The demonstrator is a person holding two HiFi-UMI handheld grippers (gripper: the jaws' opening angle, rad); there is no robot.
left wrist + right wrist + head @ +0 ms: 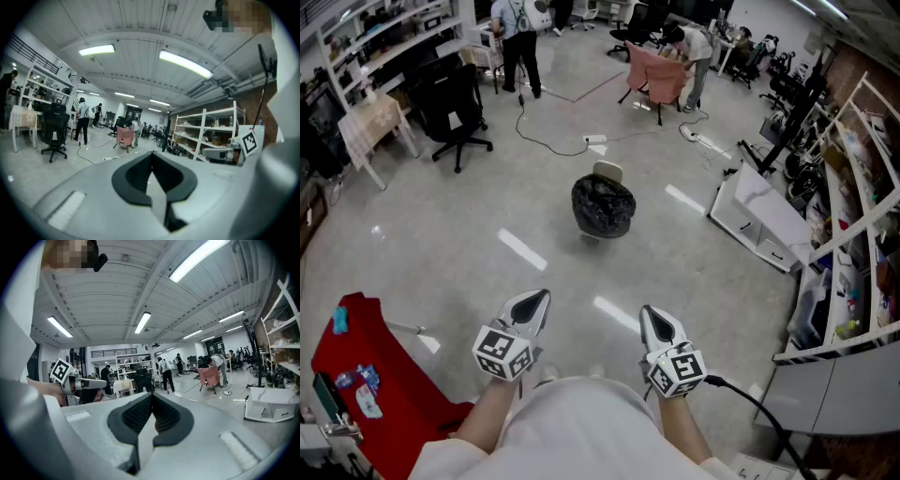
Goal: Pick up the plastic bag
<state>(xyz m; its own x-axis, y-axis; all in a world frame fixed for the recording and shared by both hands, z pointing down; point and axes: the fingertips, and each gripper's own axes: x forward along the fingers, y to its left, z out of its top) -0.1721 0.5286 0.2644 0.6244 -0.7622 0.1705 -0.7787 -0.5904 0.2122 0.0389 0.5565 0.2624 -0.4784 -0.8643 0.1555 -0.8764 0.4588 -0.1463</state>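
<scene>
A black plastic bag sits bunched on the grey floor ahead of me, with a small beige thing just behind it. My left gripper is held low in front of my body, well short of the bag, jaws shut and empty. My right gripper is beside it at the same height, also shut on nothing. In the left gripper view the closed left gripper points level across the room. The right gripper in its own view does the same. The bag shows in neither gripper view.
A red-covered table with small items stands at my left. White shelving and a white cabinet line the right. A black office chair, a floor cable, a pink-draped chair and several people are farther back.
</scene>
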